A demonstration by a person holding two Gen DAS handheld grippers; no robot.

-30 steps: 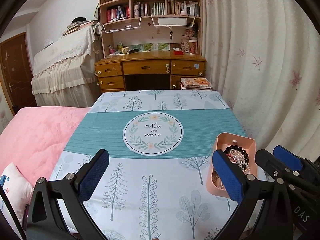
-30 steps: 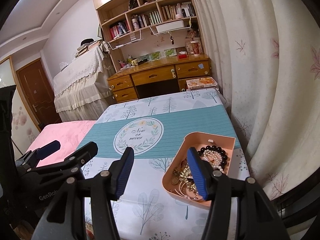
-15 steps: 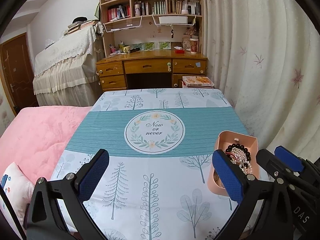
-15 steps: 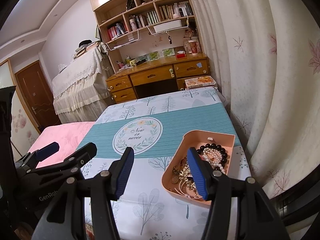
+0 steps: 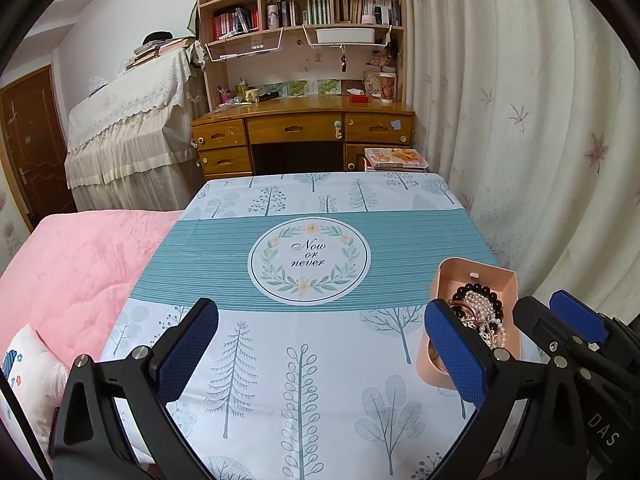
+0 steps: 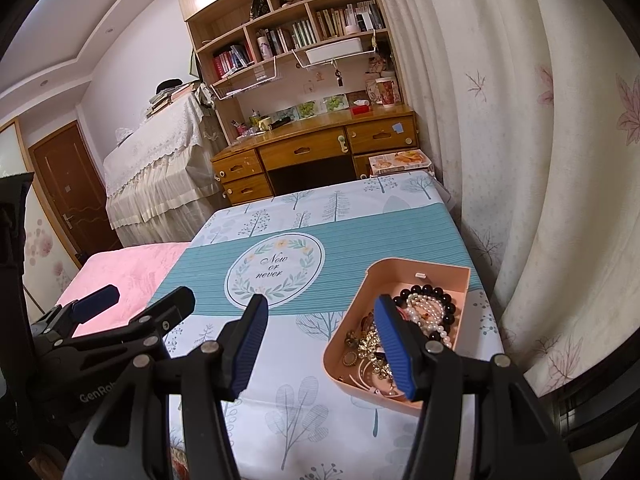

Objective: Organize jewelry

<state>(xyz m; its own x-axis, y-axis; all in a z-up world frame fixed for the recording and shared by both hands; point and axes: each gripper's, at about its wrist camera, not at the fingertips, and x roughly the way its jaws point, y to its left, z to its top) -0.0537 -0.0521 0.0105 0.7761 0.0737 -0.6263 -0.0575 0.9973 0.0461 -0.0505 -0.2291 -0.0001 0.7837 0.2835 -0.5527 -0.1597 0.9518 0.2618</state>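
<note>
A pink tray [image 5: 476,269] [image 6: 420,266] stands near the table's right edge. A black bead bracelet [image 6: 429,290], a pearl strand [image 6: 429,309] and several gold pieces [image 6: 366,340] lie tangled in it. My left gripper [image 5: 322,312] hovers open over the tablecloth with nothing between its fingers; its right finger [image 5: 452,352] hides the tray's near left side. My right gripper [image 6: 322,306] is open too, left of the tray, and its right finger [image 6: 394,348] covers part of the jewelry. Each gripper shows at the edge of the other's view.
The table [image 5: 304,380] wears a tree-print cloth with a teal band and a round "Now or never" emblem. A pink bed [image 5: 72,264] lies to the left and a curtain [image 5: 540,140] hangs close on the right. A wooden desk [image 5: 300,128] stands beyond.
</note>
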